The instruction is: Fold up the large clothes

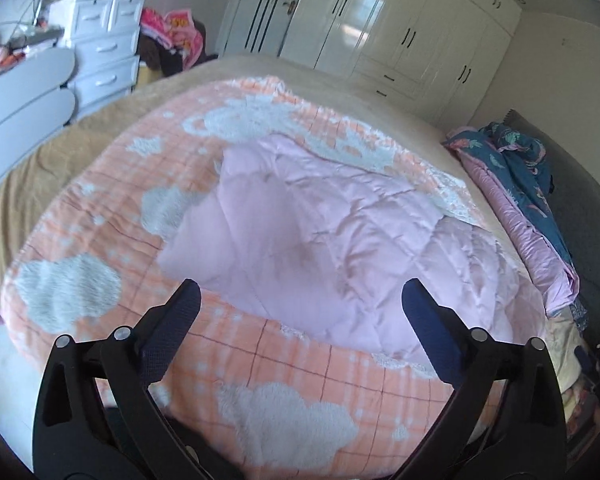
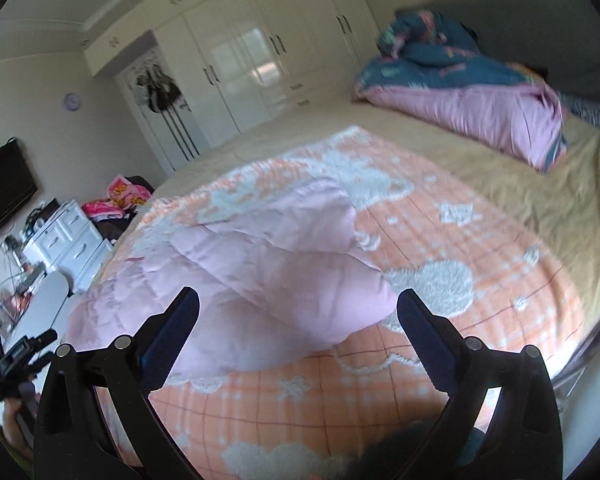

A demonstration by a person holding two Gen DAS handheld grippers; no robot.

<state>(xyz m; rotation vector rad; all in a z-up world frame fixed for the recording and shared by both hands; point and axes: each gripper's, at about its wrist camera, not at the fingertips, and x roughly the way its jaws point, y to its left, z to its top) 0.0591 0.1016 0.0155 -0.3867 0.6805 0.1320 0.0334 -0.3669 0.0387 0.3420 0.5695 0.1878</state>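
Bedroom, white glossy wardrobe (image 1: 400, 36) along the far wall, tan-sheeted bed (image 2: 540, 200) in front. Peach checked fleece blanket with white fluffy clouds (image 1: 80, 292) lies spread across the bed's near half. Pale pink quilted garment (image 1: 320, 240) lies crumpled on the blanket's middle, reaching toward its near edge. Left claw (image 1: 301, 304) spread wide, nothing between its pads, above the garment. Right claw (image 2: 298, 312) likewise wide apart and empty. Teal floral duvet with pink lining (image 2: 460, 92) heaped at the bed's far corner.
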